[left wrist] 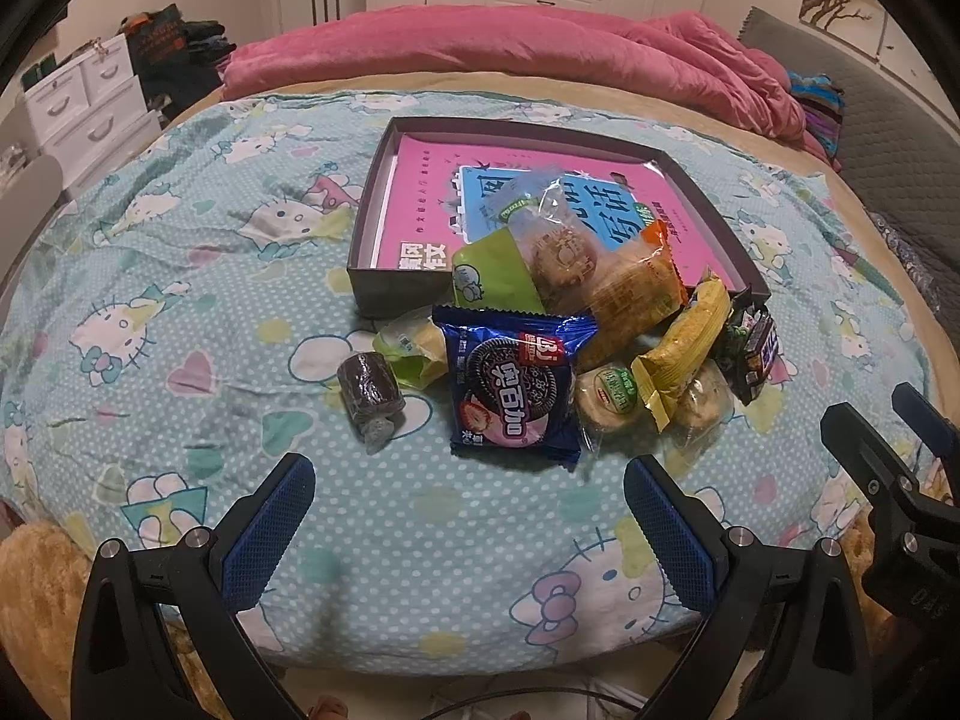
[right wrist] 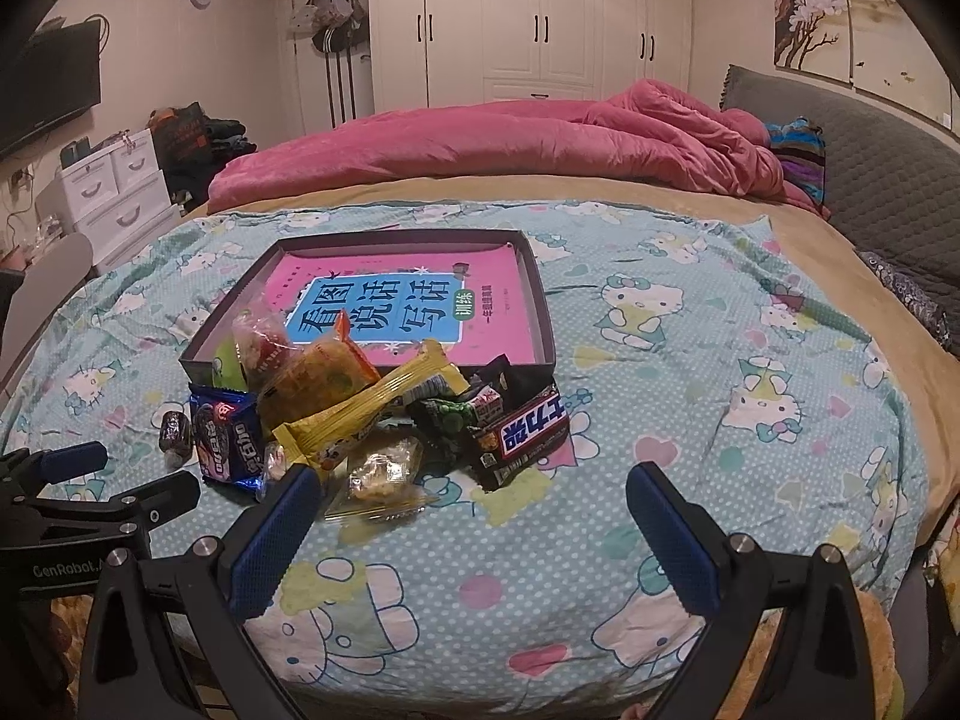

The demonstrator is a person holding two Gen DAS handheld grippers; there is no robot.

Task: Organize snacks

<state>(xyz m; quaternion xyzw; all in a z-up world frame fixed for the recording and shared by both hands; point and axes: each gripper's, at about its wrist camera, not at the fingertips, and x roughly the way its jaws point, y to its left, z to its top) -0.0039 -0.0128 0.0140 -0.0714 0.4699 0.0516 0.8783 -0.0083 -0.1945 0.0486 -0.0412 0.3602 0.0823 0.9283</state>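
- Nearest the lens, left gripper (left wrist: 469,531): jaws wide apart, nothing between them, hovering over the patterned bedsheet (left wrist: 180,312) short of the snacks.
- Right gripper (right wrist: 474,531): jaws likewise spread wide and empty, above the same sheet; also visible at 4 o'clock in the left wrist view.
- Just beyond the left gripper, at 12 o'clock: blue cookie packet (left wrist: 516,387), lying flat at the near edge of the snack pile.
- At 9 o'clock of that packet, slightly apart: small dark wrapped candy (left wrist: 367,387).
- Behind the candy, touching the blue packet: pale green wrapper (left wrist: 411,351), contents hard to make out.
- At 3 o'clock of the blue packet: yellow wafer packet (left wrist: 684,348), lying slantwise over clear-wrapped round pastries (left wrist: 609,399).
- Far right of the pile: dark chocolate bar (right wrist: 531,429), resting on the sheet just outside the box.
- At 12 o'clock of the pile: shallow dark box (left wrist: 366,282), open, with a pink book (left wrist: 420,198) lying flat inside.
- Leaning over the box's near wall, partly inside: green packet (left wrist: 492,276), clear bag with a round pastry (left wrist: 564,252) and orange packet (left wrist: 636,288).
- Far side of the bed: crumpled pink quilt (right wrist: 540,144).
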